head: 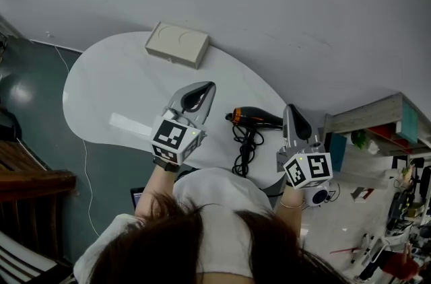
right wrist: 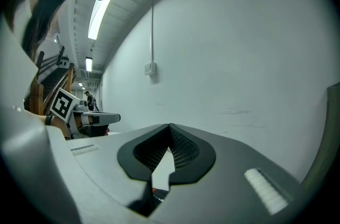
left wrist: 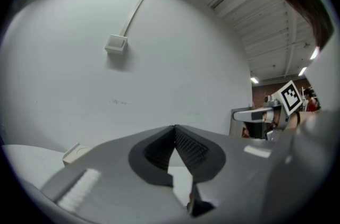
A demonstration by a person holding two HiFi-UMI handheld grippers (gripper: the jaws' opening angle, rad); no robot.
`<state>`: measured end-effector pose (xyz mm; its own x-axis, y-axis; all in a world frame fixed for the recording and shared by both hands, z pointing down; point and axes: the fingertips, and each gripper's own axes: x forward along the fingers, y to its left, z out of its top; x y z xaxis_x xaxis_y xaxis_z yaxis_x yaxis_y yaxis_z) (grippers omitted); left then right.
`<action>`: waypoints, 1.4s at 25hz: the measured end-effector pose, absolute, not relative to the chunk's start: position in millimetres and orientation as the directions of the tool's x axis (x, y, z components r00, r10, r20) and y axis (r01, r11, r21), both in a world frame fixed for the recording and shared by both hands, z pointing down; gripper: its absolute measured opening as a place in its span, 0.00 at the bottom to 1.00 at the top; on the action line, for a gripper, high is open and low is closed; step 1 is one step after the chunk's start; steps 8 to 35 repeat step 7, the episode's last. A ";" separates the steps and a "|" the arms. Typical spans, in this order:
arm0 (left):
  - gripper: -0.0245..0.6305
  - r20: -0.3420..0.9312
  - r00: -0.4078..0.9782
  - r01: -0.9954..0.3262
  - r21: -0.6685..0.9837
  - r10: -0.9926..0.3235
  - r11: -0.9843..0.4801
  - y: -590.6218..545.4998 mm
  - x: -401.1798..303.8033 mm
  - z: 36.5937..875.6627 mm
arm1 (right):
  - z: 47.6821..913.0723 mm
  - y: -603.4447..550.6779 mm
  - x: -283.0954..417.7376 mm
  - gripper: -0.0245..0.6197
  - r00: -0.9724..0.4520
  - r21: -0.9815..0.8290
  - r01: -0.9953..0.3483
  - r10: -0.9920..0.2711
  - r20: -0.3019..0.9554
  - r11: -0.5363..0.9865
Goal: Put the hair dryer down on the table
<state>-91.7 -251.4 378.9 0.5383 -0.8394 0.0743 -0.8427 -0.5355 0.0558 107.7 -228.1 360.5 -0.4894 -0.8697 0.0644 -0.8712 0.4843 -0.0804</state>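
Observation:
A black hair dryer [head: 254, 119] with an orange nozzle end lies on the white rounded table [head: 101, 84], its cord [head: 242, 149] coiled toward the near edge. Neither gripper touches it. My left gripper [head: 211, 85] is raised to the left of the dryer, jaws shut on nothing; in the left gripper view its tips [left wrist: 175, 127] meet in front of the wall. My right gripper [head: 290, 108] is just right of the dryer at the table's right edge, also shut and empty; in the right gripper view its tips [right wrist: 169, 126] are together.
A flat beige box [head: 177, 44] sits at the table's far edge against the white wall. A pale strip [head: 128, 122] lies on the table's left part. Shelving [head: 377, 120] stands to the right, a wooden chair [head: 30, 188] to the left.

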 end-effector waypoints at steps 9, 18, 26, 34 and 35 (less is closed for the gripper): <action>0.12 0.076 0.534 -0.846 0.057 -0.842 -0.531 -247.5 -92.9 381.3 | 362.3 -224.3 109.9 0.04 -0.489 -0.099 -0.871 -0.871 0.057 0.482; 0.12 0.076 0.534 -0.846 0.057 -0.842 -0.531 -247.5 -92.9 381.3 | 362.3 -224.3 109.9 0.04 -0.489 -0.099 -0.871 -0.871 0.057 0.482; 0.12 0.076 0.534 -0.846 0.057 -0.842 -0.531 -247.5 -92.9 381.3 | 362.3 -224.3 109.9 0.04 -0.489 -0.099 -0.871 -0.871 0.057 0.482; 0.12 0.076 0.534 -0.846 0.057 -0.842 -0.531 -247.5 -92.9 381.3 | 362.3 -224.3 109.9 0.04 -0.489 -0.099 -0.871 -0.871 0.057 0.482; 0.12 0.076 0.534 -0.846 0.057 -0.842 -0.531 -247.5 -92.9 381.3 | 362.3 -224.3 109.9 0.04 -0.489 -0.099 -0.871 -0.871 0.057 0.482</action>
